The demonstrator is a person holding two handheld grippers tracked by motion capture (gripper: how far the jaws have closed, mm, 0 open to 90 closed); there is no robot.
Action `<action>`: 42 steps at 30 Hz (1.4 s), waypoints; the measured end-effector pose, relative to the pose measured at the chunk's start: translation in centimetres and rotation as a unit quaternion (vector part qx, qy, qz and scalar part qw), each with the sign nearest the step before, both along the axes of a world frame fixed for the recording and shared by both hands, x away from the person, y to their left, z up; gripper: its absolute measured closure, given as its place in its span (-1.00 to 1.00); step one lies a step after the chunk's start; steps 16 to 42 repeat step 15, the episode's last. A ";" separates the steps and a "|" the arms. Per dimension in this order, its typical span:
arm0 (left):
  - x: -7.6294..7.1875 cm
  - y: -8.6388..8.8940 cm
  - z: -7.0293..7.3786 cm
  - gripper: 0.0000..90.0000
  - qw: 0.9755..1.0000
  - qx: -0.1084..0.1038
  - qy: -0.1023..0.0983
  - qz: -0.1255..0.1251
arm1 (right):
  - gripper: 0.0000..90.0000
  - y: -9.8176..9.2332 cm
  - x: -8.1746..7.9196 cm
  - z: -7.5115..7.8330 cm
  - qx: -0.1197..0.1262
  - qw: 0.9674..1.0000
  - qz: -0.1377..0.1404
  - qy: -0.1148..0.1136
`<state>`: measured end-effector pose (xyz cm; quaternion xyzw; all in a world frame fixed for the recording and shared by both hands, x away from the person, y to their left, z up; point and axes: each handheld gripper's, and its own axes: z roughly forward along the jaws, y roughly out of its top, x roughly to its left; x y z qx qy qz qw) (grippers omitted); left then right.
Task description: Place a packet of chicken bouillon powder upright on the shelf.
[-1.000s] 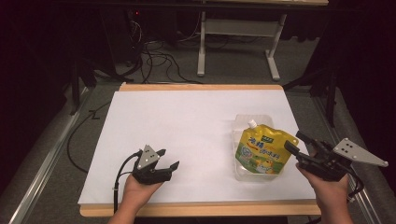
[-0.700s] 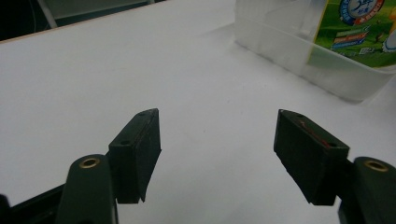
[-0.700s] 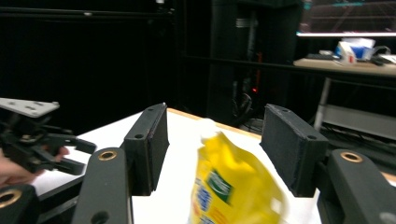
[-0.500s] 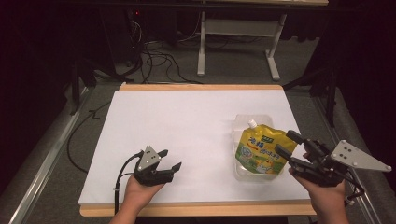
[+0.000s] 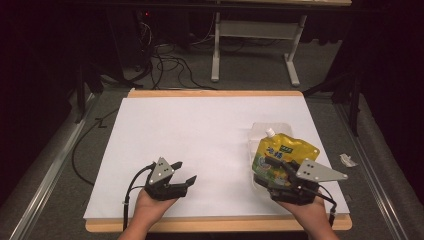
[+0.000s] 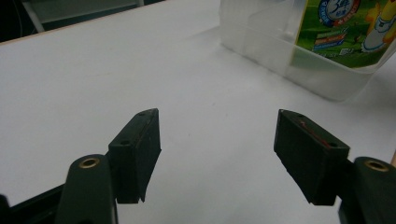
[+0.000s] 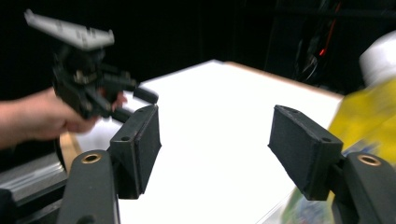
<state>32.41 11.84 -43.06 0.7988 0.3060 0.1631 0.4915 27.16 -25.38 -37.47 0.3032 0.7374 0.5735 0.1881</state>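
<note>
Step in hand, as I read it: approach to the yellow-green spout pouch (image 5: pixel 282 159), which lies inside a clear plastic tub (image 5: pixel 256 131) at the right side of the white table sheet (image 5: pixel 200 135), white cap pointing to 12 o'clock.

Right gripper (image 5: pixel 278 169) sits at the pouch's 6 o'clock, low over its near end. Its jaws have just been opening and stand apart. In the right gripper view the gap between them holds only white sheet; the pouch (image 7: pixel 369 112) lies blurred at 3 o'clock, outside the right jaw. No grip yet.

Left gripper (image 5: pixel 183 172) rests near the front edge, well apart from the pouch, roughly at its 8 o'clock. Jaws spread, nothing between them. In the left gripper view the tub (image 6: pixel 280 51) and pouch (image 6: pixel 345 25) sit at about 1 o'clock.

Next move, my judgement: swing the right gripper toward the pouch until 1 edge lies between the pads, then close. Film looks slick and soft; grip may slip.
</note>
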 end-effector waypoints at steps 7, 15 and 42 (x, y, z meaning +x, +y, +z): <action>0.0 0.0 0.0 -0.29 1.000 -0.001 0.000 -0.002 | -0.28 1.6 0.8 -3.4 -0.040 0.998 0.014 0.036; 0.0 -0.1 0.0 -0.29 1.000 0.000 0.000 -0.002 | -0.27 1.0 0.8 -3.2 -0.031 0.999 0.006 0.033; 0.0 -0.1 0.0 -0.29 1.000 0.000 0.000 -0.002 | -0.27 1.0 0.8 -3.2 -0.031 0.999 0.006 0.033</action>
